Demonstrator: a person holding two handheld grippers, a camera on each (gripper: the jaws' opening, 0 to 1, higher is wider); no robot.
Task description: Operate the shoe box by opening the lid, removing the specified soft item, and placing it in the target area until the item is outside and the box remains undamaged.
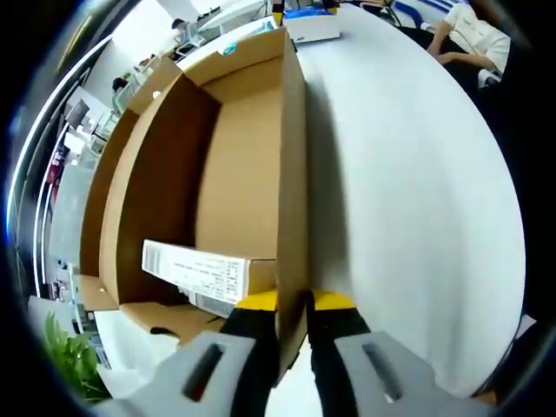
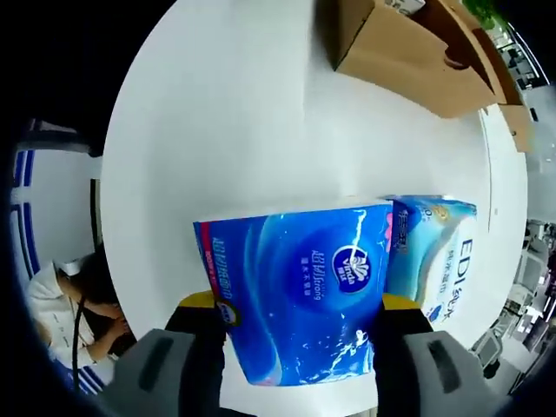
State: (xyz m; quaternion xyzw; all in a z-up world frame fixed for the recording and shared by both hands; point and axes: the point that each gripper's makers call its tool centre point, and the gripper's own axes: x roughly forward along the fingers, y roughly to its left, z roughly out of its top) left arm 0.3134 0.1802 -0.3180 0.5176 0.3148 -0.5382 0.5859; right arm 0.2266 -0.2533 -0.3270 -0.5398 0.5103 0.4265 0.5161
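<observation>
In the left gripper view the brown cardboard shoe box (image 1: 243, 165) lies open on the white table (image 1: 408, 200), with a white printed label (image 1: 204, 271) on its near inner wall. My left gripper (image 1: 294, 304) is shut on the box's near side wall, one yellow-tipped jaw inside and one outside. In the right gripper view my right gripper (image 2: 300, 304) is shut on a blue soft tissue pack (image 2: 300, 291), held above the white table (image 2: 226, 130). A second, pale blue and white tissue pack (image 2: 434, 256) lies just beside it. The box (image 2: 408, 56) sits farther off at the top.
A person in white sits at the table's far edge (image 1: 473, 35), and a seated person (image 2: 65, 304) appears low at the left. A white flat item (image 1: 313, 28) lies beyond the box. Green plant leaves (image 1: 69, 356) stand beside the table.
</observation>
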